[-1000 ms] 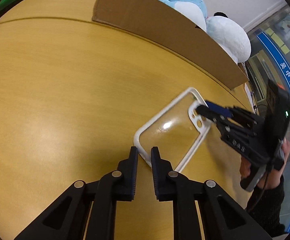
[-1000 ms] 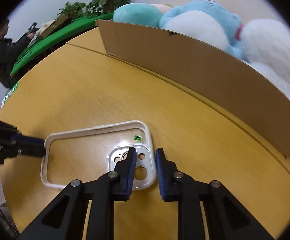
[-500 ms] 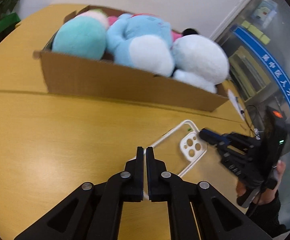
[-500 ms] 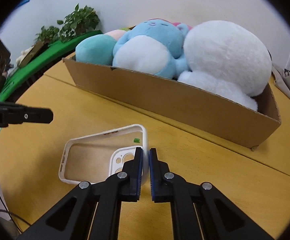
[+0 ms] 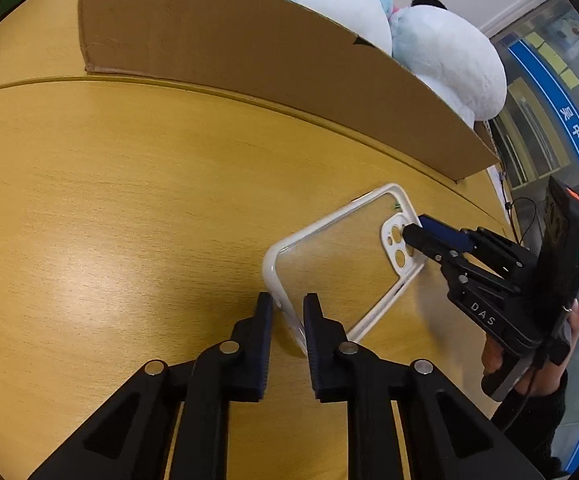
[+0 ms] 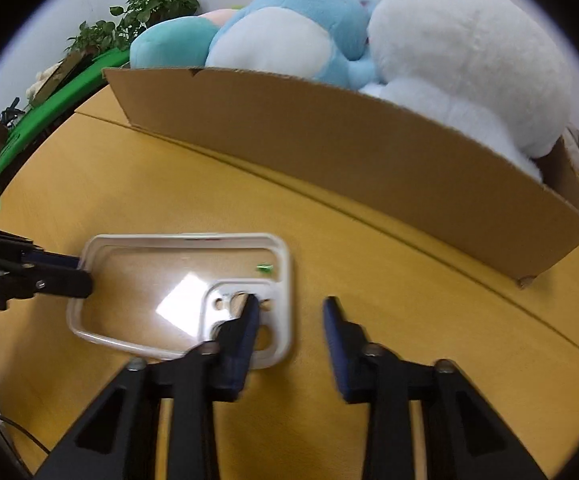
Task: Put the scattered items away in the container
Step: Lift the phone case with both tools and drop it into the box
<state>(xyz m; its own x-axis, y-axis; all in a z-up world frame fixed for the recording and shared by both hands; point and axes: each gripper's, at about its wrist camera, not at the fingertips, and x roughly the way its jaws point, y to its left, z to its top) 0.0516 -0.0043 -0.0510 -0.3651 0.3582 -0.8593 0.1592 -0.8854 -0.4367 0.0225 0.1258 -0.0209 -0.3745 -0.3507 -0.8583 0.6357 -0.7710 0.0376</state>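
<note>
A clear phone case with a white rim (image 5: 341, 264) lies flat on the yellow wooden table (image 5: 129, 200); it also shows in the right wrist view (image 6: 185, 292). My left gripper (image 5: 287, 306) is open, its fingers straddling the case's near rim. My right gripper (image 6: 291, 312) is open, one finger over the camera cut-out, the other beside the case; it shows in the left wrist view (image 5: 421, 230). The cardboard box (image 6: 329, 140) stands behind, holding plush toys.
A teal plush (image 6: 173, 46), a blue-and-white plush (image 6: 289, 32) and a white plush (image 6: 469, 56) fill the box. A green ledge with plants (image 6: 101, 36) lies beyond the table's far left. A glass door with a blue band (image 5: 569, 140) is at the right.
Both grippers were shut on the case and held it raised half a second ago. Now the case lies flat on the table and both grippers have opened.
</note>
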